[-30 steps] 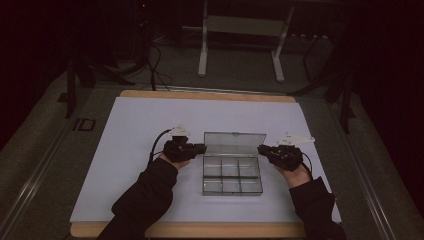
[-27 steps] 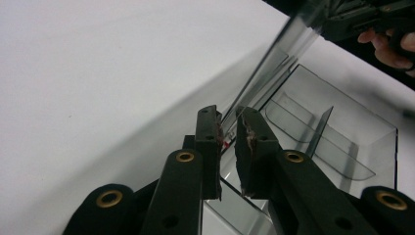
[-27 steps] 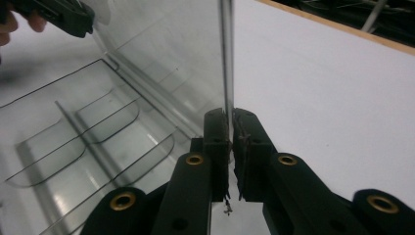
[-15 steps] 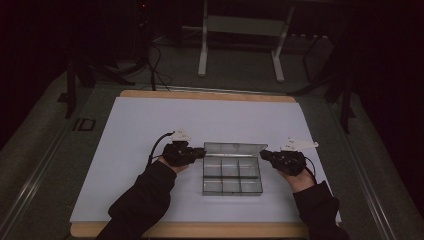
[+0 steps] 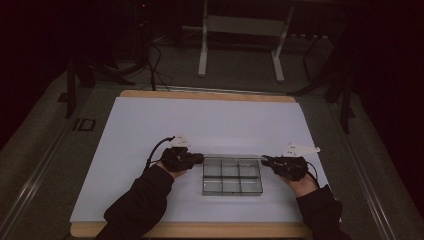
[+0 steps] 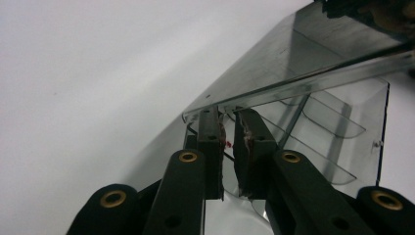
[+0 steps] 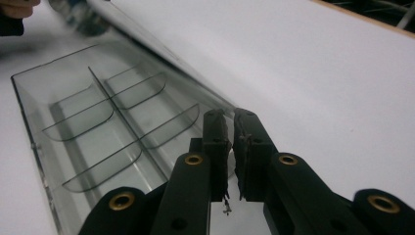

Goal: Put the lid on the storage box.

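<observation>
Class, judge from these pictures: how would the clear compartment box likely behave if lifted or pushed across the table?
The box looks like thin, clear, hard plastic, so it is probably stiff and light for its size. Its compartments appear empty, so a push would likely slide it easily on the smooth white table. The hinged lid stands partly open, so it may swing when lifted.

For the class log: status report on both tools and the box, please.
Left tool and right tool each shut on the lid of the clear plastic compartment box. Lid partly lowered. White table: nothing in the way.
</observation>
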{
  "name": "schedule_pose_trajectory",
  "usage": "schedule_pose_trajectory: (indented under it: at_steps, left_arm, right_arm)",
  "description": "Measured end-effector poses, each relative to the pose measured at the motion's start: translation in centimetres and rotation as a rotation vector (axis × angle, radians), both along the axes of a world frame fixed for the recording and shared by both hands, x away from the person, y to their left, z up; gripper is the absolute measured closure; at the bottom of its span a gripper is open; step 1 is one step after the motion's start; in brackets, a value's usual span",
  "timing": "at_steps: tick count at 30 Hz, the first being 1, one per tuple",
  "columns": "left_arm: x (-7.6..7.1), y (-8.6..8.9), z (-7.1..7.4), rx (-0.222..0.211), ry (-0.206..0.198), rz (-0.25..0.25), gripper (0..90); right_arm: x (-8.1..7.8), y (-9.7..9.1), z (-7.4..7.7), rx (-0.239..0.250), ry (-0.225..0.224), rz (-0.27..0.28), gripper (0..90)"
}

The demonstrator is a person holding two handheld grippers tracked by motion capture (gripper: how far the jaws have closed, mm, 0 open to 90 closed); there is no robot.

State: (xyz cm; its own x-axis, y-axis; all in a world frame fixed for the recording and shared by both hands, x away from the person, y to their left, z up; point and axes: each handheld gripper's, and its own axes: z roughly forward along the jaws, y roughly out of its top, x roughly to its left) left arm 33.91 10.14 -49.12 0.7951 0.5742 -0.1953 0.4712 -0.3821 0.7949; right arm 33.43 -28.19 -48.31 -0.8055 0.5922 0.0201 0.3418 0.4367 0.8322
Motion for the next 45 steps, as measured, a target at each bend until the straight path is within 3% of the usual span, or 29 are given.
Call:
schedule_pose_trajectory:
  at_steps: [17,22,28,34,37,41,43,45]
  left_arm:
    - [-0.5,0.1,-0.9,0.05,0.007,-0.005,83.1]
    - [-0.6,0.1,-1.4,0.071,0.011,0.0,73.7]
    - [-0.3,0.3,-2.2,0.067,0.035,0.003,73.9]
    - [-0.1,0.9,-2.6,0.044,0.052,0.02,73.5]
    - [0.1,1.2,-2.6,0.026,0.06,0.035,67.3]
    - [0.2,1.5,-2.6,0.01,0.071,0.051,46.4]
    - [0.4,1.7,-2.6,0.001,0.085,0.057,32.4]
    - [0.4,1.7,-2.6,-0.001,0.081,0.06,24.8]
  right_arm:
    - [-0.1,-0.5,-1.7,0.02,0.056,0.017,83.4]
    - [0.1,-0.6,-2.3,0.014,0.07,0.005,83.4]
    - [0.4,-0.6,-2.9,-0.01,0.082,-0.006,83.3]
    - [0.7,-0.9,-3.2,0.007,0.095,-0.016,79.4]
    - [0.8,-0.9,-3.2,0.01,0.093,-0.02,75.4]
    - [0.7,-0.9,-3.2,0.006,0.086,-0.027,68.1]
    - [0.8,-0.9,-3.0,0.01,0.079,-0.039,56.1]
    - [0.9,-1.1,-2.8,0.027,0.086,-0.028,47.1]
